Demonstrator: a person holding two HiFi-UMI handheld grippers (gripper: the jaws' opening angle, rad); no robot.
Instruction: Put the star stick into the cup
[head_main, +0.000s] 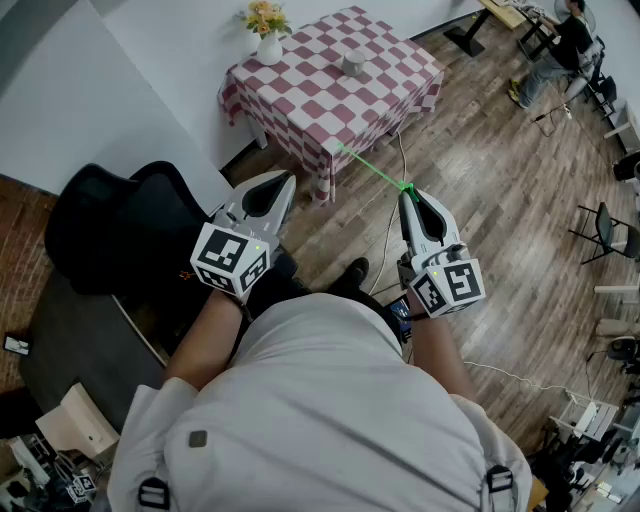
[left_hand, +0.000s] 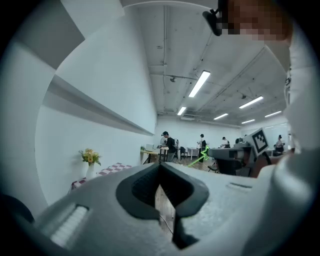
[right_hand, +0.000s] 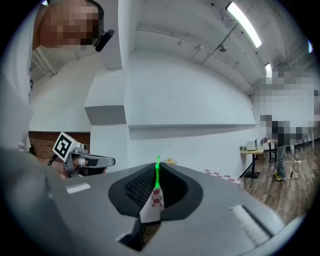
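Worktop (head_main: 330, 110): checked cloth, cup (head_main: 352, 65), flower vase (head_main: 269, 48).
Floor (head_main: 500, 180): wood planks.
Right hand-held gripper (head_main: 408, 192): clamps star stick (head_main: 372, 167).
Left hand-held gripper (head_main: 285, 180): closed, empty.

The star stick (head_main: 372, 168) is a thin green line whose held end vanishes between the right gripper's (head_main: 408, 192) closed jaws (its star shape is too small to make out). The cup (head_main: 352, 65) on the checkered table (head_main: 310, 115) is too small to show its inside. The left gripper (head_main: 284, 182) covers part of the black chair (head_main: 110, 230).

Left claw (left_hand: 160, 166) jaws together, tips touching.
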